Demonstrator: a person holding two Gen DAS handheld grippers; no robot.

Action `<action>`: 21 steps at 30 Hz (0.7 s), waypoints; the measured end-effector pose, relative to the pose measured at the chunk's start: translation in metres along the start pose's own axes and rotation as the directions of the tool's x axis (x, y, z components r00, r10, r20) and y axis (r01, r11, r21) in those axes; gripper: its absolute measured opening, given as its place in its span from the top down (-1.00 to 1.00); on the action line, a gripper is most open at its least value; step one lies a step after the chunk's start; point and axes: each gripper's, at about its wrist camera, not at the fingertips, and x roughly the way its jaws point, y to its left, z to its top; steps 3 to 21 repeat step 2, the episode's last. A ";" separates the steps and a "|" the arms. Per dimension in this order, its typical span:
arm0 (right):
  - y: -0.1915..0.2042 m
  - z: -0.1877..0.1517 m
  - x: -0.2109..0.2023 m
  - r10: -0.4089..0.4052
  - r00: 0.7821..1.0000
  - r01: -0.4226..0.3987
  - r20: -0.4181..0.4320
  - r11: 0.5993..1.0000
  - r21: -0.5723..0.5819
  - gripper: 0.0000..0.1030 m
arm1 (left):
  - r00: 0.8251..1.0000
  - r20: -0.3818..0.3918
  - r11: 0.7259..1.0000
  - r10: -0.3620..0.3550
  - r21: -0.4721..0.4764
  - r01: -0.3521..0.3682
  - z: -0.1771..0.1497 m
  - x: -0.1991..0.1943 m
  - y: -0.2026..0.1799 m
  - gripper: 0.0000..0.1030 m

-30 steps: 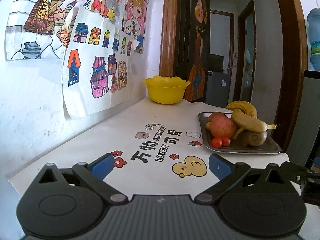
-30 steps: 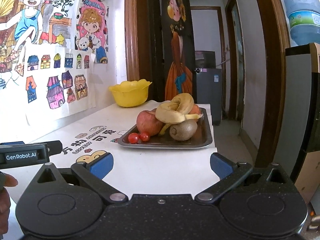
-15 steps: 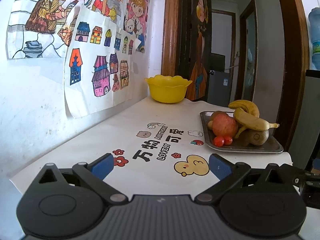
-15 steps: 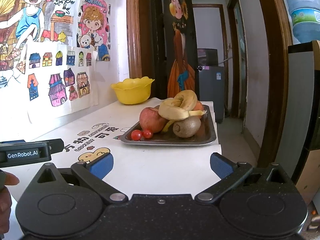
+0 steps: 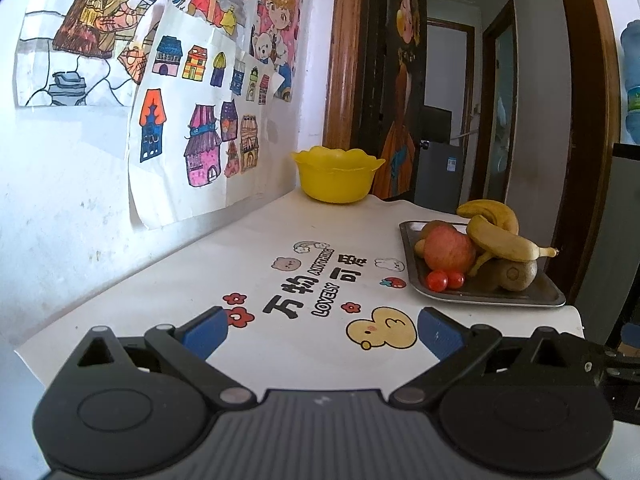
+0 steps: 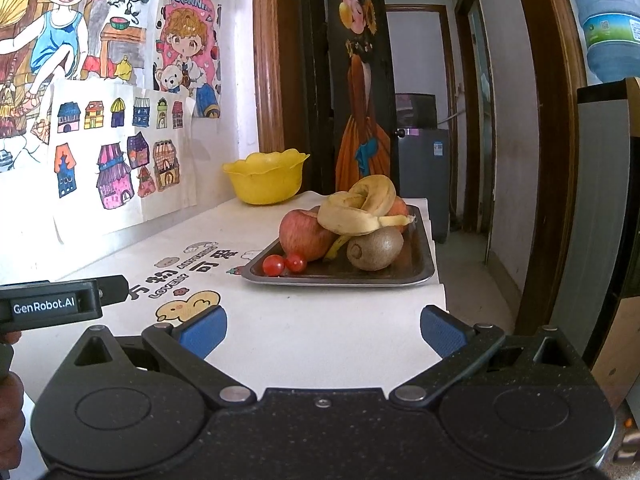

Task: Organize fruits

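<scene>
A white table [image 5: 224, 264] printed with cartoon animals and lettering stands against a wall covered in children's drawings. At its right edge sits a metal tray [image 6: 416, 276] piled with all the fruit in view: a red apple [image 6: 305, 236], bananas [image 6: 360, 212] lying across the top, a brown kiwi [image 6: 374, 249] and two cherry tomatoes [image 6: 284, 264] at the tray's near left corner. Another reddish fruit shows behind the bananas. At the far end of the table, well apart from the tray, stands a yellow scalloped bowl [image 5: 338, 174]; its inside is hidden from both cameras, so whether it holds anything cannot be told.

The left gripper [image 5: 322, 330] hovers above the near edge of the table, its blue-padded fingers [image 5: 204, 332] spread wide with nothing between them. The right gripper [image 6: 324, 330] hangs nearer the tray, pointed at the fruit, its fingers likewise spread and empty.

As to progress, the scene fits two readings: fruit heaped on the tray waiting to be sorted, perhaps into the bowl, or fruit already gathered onto the tray as its final place. Neither gripper carries any fruit
</scene>
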 end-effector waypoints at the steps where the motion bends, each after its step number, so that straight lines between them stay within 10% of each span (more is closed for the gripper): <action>1: 0.000 0.000 0.000 0.000 1.000 0.000 0.000 1.000 0.001 -0.99 | 1.000 0.001 1.000 0.000 -0.001 0.000 0.000 0.000 0.000 -0.99; 21: 0.000 0.000 0.000 0.000 1.000 0.000 -0.001 1.000 0.001 -0.99 | 1.000 0.001 1.000 0.000 -0.002 0.000 0.000 0.000 0.001 -0.99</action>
